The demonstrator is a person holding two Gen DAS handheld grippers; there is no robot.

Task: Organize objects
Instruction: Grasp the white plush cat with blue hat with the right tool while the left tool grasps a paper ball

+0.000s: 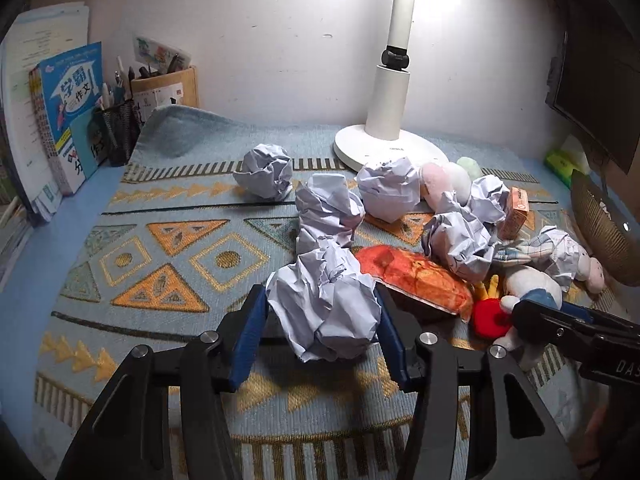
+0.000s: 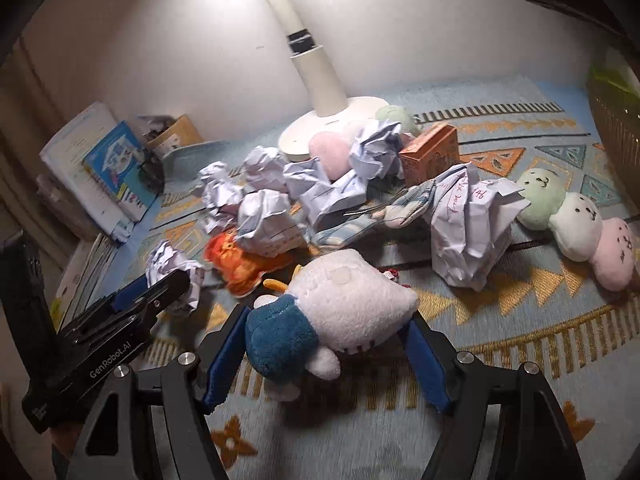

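Note:
My left gripper (image 1: 322, 312) has its blue pads on both sides of a crumpled paper ball (image 1: 326, 304) on the patterned mat and looks shut on it. It also shows in the right wrist view (image 2: 160, 284). My right gripper (image 2: 328, 336) has its pads around a white plush toy with a blue cap (image 2: 336, 312), pressing its sides. The same toy (image 1: 528, 284) and the right gripper (image 1: 560, 320) show in the left wrist view. Several more paper balls (image 1: 264, 172) lie across the mat, with an orange plush (image 1: 416, 276) among them.
A white lamp base (image 1: 384, 148) stands at the back. An orange carton (image 2: 432, 152) and a three-ball plush (image 2: 576, 224) lie on the mat. Books (image 1: 68, 112) and pen holders (image 1: 120, 128) stand at the left. A woven basket (image 1: 604, 232) is at the right edge.

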